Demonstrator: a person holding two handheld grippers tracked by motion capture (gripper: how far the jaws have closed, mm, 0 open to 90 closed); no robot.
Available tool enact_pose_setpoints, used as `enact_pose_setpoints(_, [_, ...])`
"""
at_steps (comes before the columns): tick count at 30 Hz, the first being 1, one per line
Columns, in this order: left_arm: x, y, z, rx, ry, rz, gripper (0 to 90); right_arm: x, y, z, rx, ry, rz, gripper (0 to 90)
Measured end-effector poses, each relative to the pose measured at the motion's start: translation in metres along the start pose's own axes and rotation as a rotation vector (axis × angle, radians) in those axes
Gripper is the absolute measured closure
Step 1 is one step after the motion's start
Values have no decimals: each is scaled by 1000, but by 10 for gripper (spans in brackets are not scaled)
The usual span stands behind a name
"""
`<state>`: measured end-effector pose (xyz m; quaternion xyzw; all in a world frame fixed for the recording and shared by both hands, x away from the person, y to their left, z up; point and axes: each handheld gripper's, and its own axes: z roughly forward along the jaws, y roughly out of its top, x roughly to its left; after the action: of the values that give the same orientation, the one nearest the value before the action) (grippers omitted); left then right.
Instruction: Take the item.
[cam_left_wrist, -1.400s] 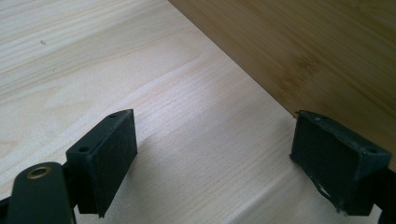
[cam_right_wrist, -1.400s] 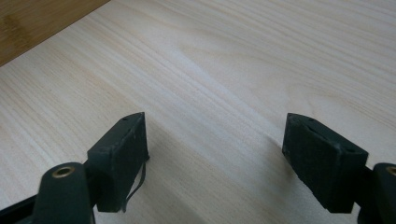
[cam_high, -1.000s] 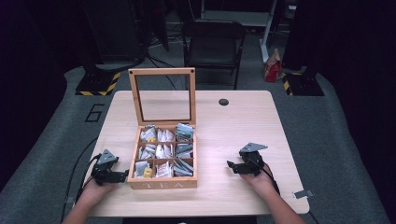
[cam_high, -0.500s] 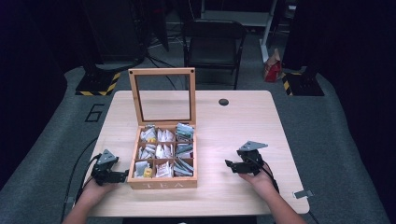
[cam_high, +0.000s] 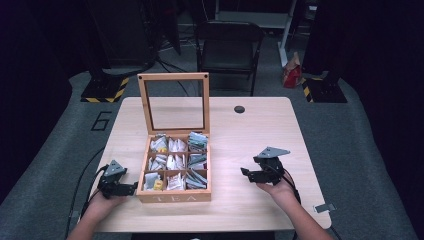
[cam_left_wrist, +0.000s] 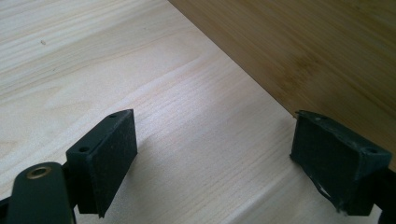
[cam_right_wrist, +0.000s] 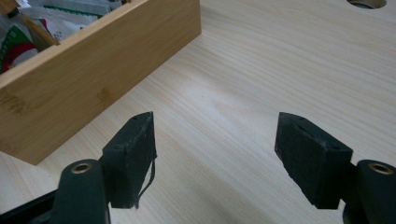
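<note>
Pale wood bench (cam_high: 260, 135). Bamboo tea box (cam_high: 174, 192) near front edge, left of centre, glass lid (cam_high: 174, 102) standing upright, nine compartments packed with tea bags (cam_high: 176, 161). Left gripper (cam_high: 134, 189) on bench just beside box's left wall, fingers (cam_left_wrist: 105, 156) spread wide, grasping nothing. Right gripper (cam_high: 244, 173) well apart from box's right wall, toward front right corner, fingers (cam_right_wrist: 130, 156) spread, nothing between. Small dark hole (cam_high: 239, 109) near far edge.

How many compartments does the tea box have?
9, in the tea box: three rows of three, running from the lid side to the front. All hold tea bags.
</note>
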<state>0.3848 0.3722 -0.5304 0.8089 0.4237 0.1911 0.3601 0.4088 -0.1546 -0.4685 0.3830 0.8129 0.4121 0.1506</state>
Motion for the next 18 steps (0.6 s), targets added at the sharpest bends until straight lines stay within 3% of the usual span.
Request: enact_pose_setpoints(18, [0, 0, 0, 0, 0, 0, 138, 16, 21, -1, -27, 50, -34, 337])
